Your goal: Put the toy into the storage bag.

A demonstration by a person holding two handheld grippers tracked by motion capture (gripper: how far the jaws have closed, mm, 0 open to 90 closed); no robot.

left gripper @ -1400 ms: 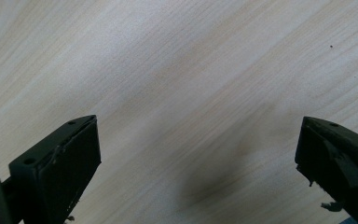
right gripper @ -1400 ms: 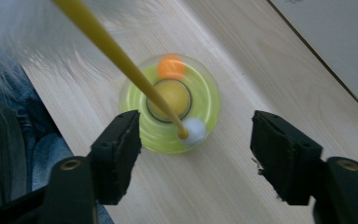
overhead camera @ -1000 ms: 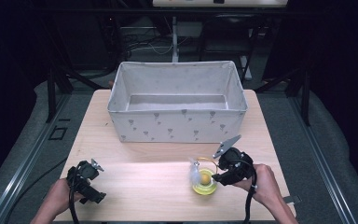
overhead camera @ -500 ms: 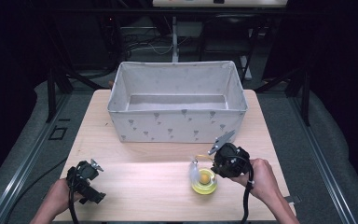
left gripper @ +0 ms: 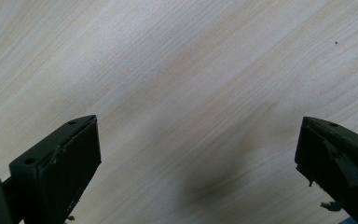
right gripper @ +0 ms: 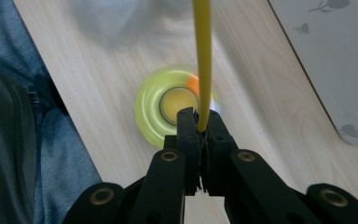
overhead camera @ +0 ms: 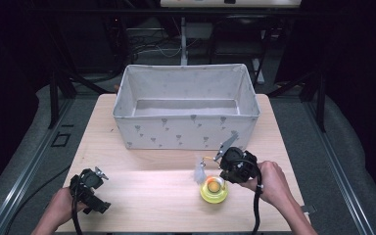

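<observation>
A round yellow-green toy base (overhead camera: 214, 191) with an orange ball rests on the wooden table (overhead camera: 152, 205) at the front right. A thin yellow rod (right gripper: 202, 56) rises over the base (right gripper: 156, 112), and a white feather (overhead camera: 199, 173) hangs at its far end. My right gripper (right gripper: 199, 122) has just been closing and is now shut on that rod; in the high view the right gripper (overhead camera: 223, 171) is just right of the toy. My left gripper (overhead camera: 90, 196) hovers at the front left; in its own view the left gripper (left gripper: 198, 158) stands open over bare wood.
A large grey fabric box (overhead camera: 186, 110) with a small printed pattern stands open at the back middle of the table; its wall (right gripper: 335, 56) is close to the right gripper. The person's trouser leg (right gripper: 9, 116) lies beyond the table's front edge.
The right gripper has shifted a little left and away from the person, toward the toy. The rod and feather have swung slightly left. The left hand has kept still.
</observation>
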